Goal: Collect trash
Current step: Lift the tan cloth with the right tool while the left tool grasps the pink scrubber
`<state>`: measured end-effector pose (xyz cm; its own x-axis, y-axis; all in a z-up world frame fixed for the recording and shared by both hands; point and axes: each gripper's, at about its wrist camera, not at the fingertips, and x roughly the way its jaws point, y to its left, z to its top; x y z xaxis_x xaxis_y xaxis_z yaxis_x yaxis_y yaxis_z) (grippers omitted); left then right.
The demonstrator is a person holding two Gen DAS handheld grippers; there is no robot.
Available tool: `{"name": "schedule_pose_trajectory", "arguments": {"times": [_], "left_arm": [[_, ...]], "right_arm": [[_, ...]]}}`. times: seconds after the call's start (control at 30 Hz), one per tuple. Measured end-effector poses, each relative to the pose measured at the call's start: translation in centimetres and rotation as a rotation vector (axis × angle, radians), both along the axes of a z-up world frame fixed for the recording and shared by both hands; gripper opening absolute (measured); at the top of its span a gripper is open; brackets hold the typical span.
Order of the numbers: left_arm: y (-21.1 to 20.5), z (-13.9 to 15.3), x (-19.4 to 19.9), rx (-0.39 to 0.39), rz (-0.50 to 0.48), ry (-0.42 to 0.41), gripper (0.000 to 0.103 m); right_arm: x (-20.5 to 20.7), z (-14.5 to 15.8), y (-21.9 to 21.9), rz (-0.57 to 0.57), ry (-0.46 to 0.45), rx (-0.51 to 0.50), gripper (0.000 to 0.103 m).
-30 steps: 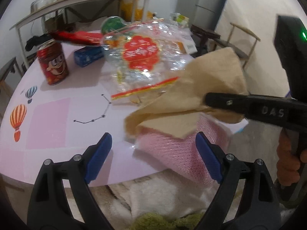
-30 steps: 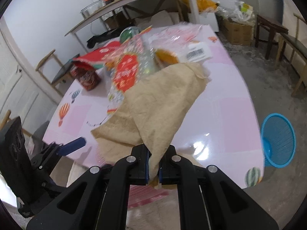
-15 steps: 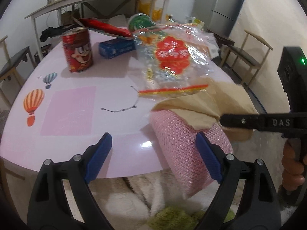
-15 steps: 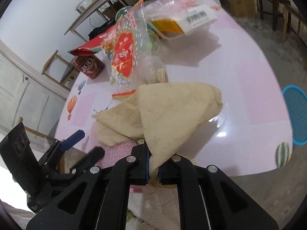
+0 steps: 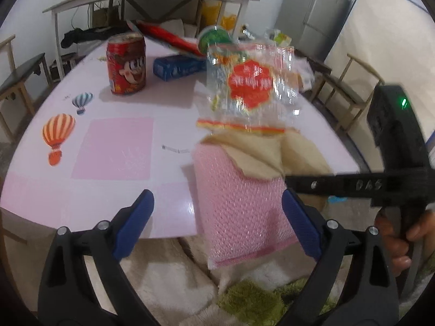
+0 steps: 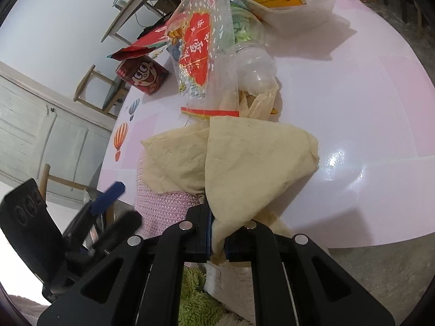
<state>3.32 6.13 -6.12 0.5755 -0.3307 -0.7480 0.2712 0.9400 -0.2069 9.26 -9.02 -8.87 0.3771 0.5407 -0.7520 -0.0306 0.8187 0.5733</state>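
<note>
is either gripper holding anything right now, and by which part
The right gripper is shut on the tan paper, pinching its bunched lower corner. The left gripper holds nothing: its jaws have just been opening, and the pink bubble wrap lies between them untouched.

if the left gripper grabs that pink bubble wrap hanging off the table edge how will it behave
Probably floppy: the bubble wrap already droops over the table edge. Likely very light, mostly air pockets. It may drag on the tan paper lying over its top, which the right gripper pinches.
</note>
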Motion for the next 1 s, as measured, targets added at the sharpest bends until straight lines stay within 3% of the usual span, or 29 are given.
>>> {"name": "schedule_pose_trajectory", "arguments": {"times": [0.17,0.23,0.37,0.43,0.6,1.0], "left_arm": [[-1.0,-0.8,0.0,0.01,-0.011,0.025,0.091],[-1.3,-0.7,0.1,0.02,-0.01,0.02,0.091],[-2.3,-0.7,0.2,0.046,-0.024,0.013,0.091],[-2.7,-0.8,0.2,0.051,-0.031,0.013,0.091],[-2.9,-0.7,0.2,0.064,-0.033,0.001,0.091],[-0.3,-0.6,0.5,0.056,0.044,-0.011,0.091]], "right_arm": [[0.0,1.0,-0.9,-0.023,-0.052,-0.056,0.01],[0.2,1.2,-1.6,-0.045,-0.064,-0.075,0.018],[0.5,1.6,-2.5,-0.071,-0.079,-0.114,0.025],[0.5,2.0,-2.7,-0.086,-0.098,-0.154,0.049],[0.4,3.6,-3.3,-0.122,-0.185,-0.277,0.064],[-0.9,8.0,-5.6,-0.275,-0.396,-0.439,0.066]]}}
